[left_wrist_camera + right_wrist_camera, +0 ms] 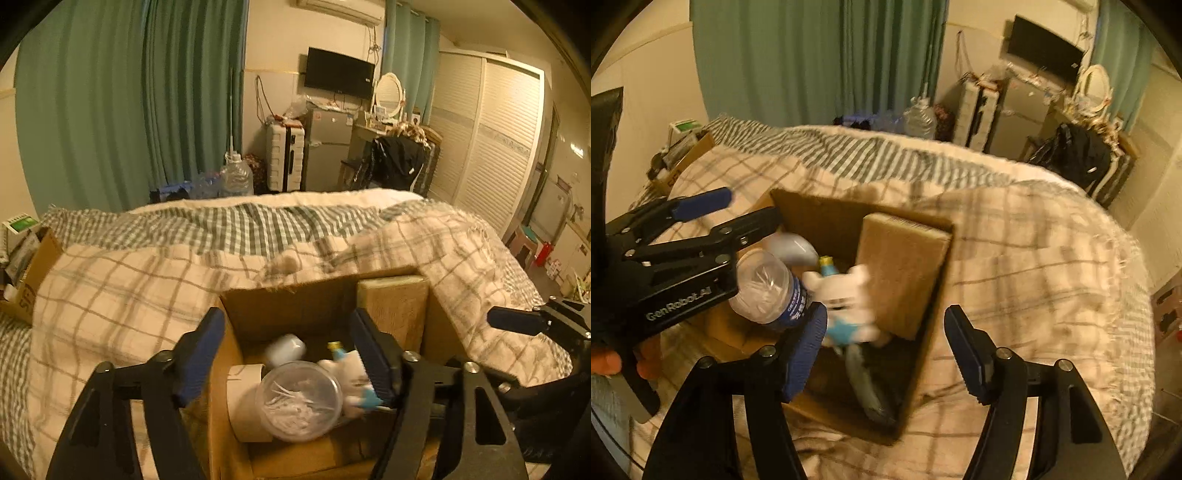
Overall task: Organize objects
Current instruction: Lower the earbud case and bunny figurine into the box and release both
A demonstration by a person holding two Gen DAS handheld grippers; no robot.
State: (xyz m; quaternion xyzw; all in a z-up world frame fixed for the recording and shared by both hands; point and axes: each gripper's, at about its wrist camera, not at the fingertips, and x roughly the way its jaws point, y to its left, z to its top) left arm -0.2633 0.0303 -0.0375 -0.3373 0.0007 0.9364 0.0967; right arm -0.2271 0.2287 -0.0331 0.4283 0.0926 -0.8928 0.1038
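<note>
An open cardboard box [284,306] sits on the bed; it also shows in the right wrist view [938,280]. Inside lie a clear round jar of cotton swabs [299,400] [764,291], a white and blue plush toy [354,376] [849,302], a white roll [243,398], a white rounded object [286,349] [792,245] and a brown packet [395,306] [897,273] leaning on the box wall. My left gripper [288,358] is open over the box, its jaws either side of the jar without gripping it. My right gripper [886,350] is open and empty above the box's near corner.
The bed is covered by a plaid blanket [129,295] and a striped one [251,229]. A second cardboard box [33,273] stands at the bed's left edge. Green curtains, water jugs [236,177], a suitcase, a small fridge and a wardrobe [491,147] lie beyond.
</note>
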